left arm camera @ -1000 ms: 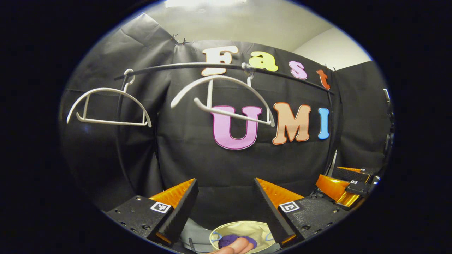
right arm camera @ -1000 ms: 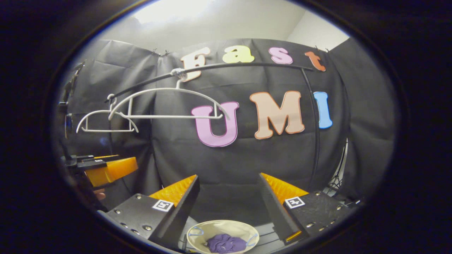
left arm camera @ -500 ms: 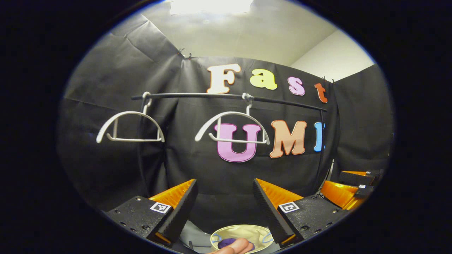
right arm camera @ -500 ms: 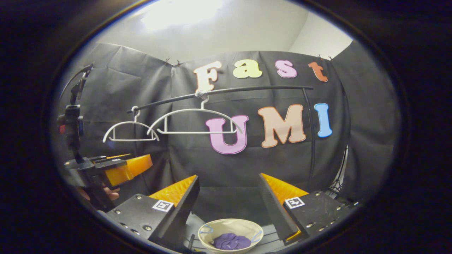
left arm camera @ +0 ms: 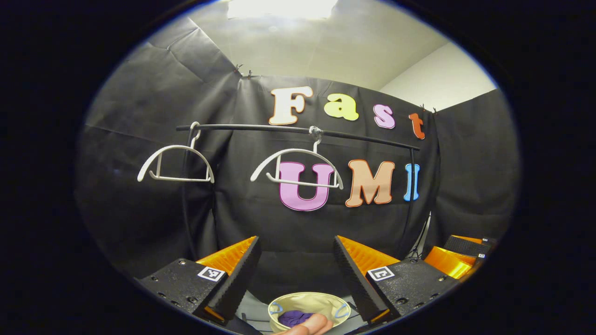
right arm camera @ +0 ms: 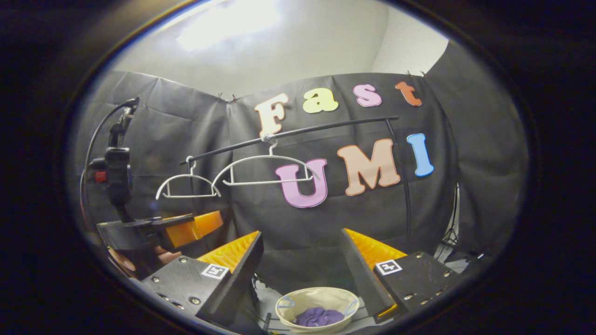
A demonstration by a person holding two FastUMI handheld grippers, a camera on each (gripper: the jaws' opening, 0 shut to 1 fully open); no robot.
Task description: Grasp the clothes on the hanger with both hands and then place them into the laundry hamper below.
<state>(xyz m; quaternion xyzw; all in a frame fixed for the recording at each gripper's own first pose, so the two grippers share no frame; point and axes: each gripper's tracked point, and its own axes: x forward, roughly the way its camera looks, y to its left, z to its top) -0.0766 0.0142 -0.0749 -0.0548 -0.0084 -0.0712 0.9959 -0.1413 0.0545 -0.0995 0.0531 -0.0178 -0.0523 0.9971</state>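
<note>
So here's where we are: on the far left the left hanger [left arm camera: 175, 163] hangs bare on the rail [left arm camera: 298, 132], and just right of it the middle hanger [left arm camera: 296, 167] is bare too, nothing draped on either. Our left claw [left arm camera: 294, 272] is wide open with nothing between its fingers, pointed at the back wall, and down between them we see the laundry hamper [left arm camera: 311, 302] with the purple clothes [left arm camera: 294, 318] bunched inside it, a bit of a hand [left arm camera: 309, 325] poking in at the bottom edge. From the right gripper view the right claw [right arm camera: 300, 274] is spread open and empty too, with the same hamper [right arm camera: 317, 298] below and the purple garment [right arm camera: 319, 317] sitting well down in the bowl. By our read the drop is basically done, so the step in hand is just backing off cleanly: we'd keep both claws open, lift straight away from the hamper so no finger snags a fold and drags it back out, and keep clear of the hangers so they don't get knocked off the rail.
</note>
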